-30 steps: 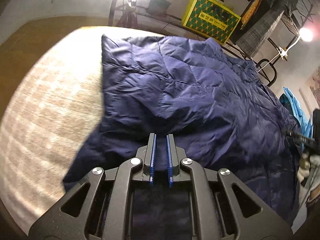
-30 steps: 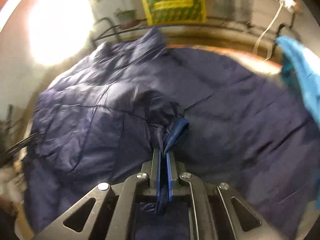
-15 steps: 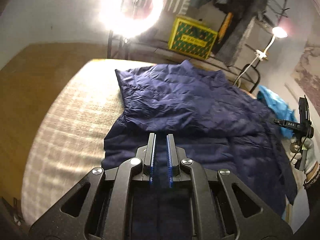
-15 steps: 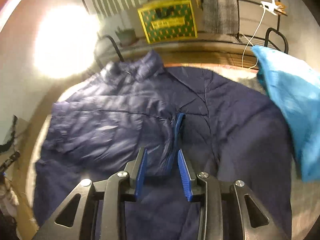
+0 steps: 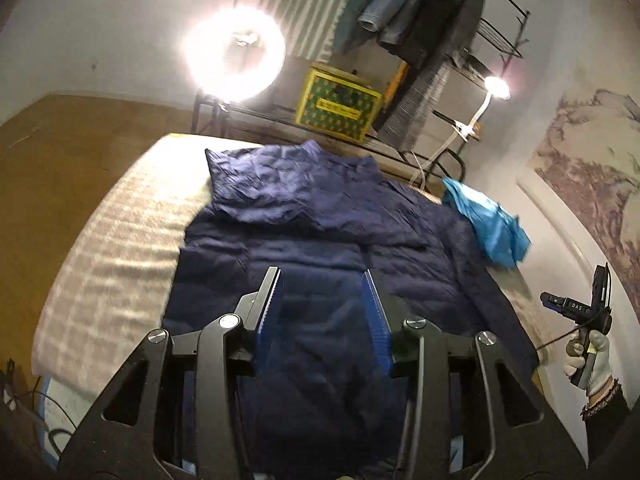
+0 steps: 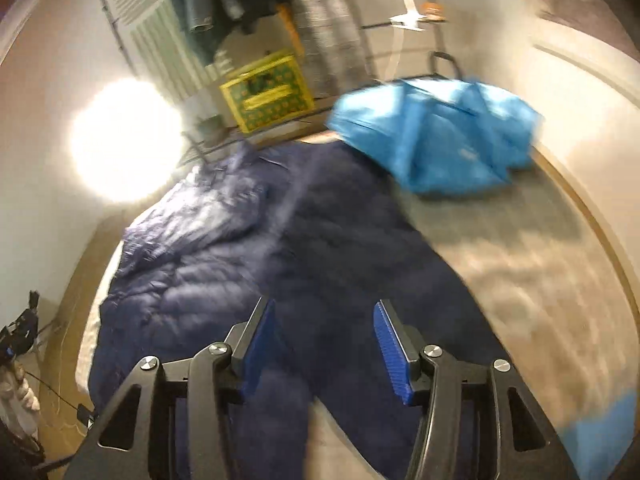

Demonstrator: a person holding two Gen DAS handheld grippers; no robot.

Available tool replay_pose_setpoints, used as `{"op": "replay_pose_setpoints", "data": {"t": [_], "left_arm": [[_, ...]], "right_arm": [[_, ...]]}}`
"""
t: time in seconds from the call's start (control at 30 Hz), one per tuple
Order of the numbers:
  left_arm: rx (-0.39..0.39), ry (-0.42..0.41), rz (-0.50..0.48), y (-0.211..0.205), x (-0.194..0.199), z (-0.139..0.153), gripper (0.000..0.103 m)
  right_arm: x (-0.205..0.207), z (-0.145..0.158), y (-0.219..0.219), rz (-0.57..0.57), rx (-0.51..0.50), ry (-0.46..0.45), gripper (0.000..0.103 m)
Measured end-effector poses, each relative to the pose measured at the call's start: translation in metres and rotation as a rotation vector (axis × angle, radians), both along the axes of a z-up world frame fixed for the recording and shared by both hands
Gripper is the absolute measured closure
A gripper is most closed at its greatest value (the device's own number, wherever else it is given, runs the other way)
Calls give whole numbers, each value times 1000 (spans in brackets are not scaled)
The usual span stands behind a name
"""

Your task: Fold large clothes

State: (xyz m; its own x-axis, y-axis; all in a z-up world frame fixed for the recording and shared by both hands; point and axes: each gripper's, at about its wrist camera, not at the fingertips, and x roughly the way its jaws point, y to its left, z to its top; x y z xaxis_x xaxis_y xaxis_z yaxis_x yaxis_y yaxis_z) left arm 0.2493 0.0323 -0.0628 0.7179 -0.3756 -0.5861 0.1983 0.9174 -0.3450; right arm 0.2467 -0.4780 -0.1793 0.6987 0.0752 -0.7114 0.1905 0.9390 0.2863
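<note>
Jacket (image 5: 320, 232), dark navy and quilted, is spread flat over the bed (image 5: 120, 240), and it covers most of the middle of the checked beige cover. In the left wrist view its far part is folded over, so that a thicker, wrinkled layer is seen near the collar, while the lower part lies smooth and reaches toward the camera. The left tongs (image 5: 322, 308) are held above the jacket; their jaws are opening, the blue pads are apart, and nothing is caught between them. The right tongs (image 6: 324, 340) are seen in the right wrist view, also over the jacket near its right edge; their jaws are opening as well, and no cloth is gripped there. This view is blurred, so small details of the fabric cannot be told. A blue garment (image 5: 490, 224) is laid at the far right corner of the bed, just beside the jacket and touching its edge. Behind the bed a ring light (image 5: 234, 54) is shining, and a yellow box (image 5: 340, 106) is placed on a low rack next to hanging clothes (image 5: 416, 24). At the right border of the left wrist view a gloved hand (image 5: 588, 356) is seen on a black handle.
</note>
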Motion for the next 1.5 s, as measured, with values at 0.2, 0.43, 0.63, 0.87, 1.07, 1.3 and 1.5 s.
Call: {"op": "replay_pose_setpoints", "data": {"t": [0.2,0.43,0.63,0.87,1.07,1.3,1.5], "left_arm": [[-1,10,-86,-35,-35,-8,61],[-11,44,-155,-65,-49,-18,61],[-5,54,-172,-70,-51,-18,61],[-21,74,-154,-65,-38,-23,61],[-23,79,-158,-68,-31,-29,61],[-53,79,-155,-65,-23,-34,61],[-116,94,-128,-50,-15,-39,61]], "right_arm": [[-81,-38,-58,-165,38,83,46],[-115,-81,-117,-300,184,114,42],[-107,-111,-130,-347,207,181,41],[-105,-126,-118,-336,136,250,60],[-113,-101,-120,-300,179,182,97],[-100,-50,-93,-227,272,37,99],[-57,6,-23,-37,271,-73,99]]}}
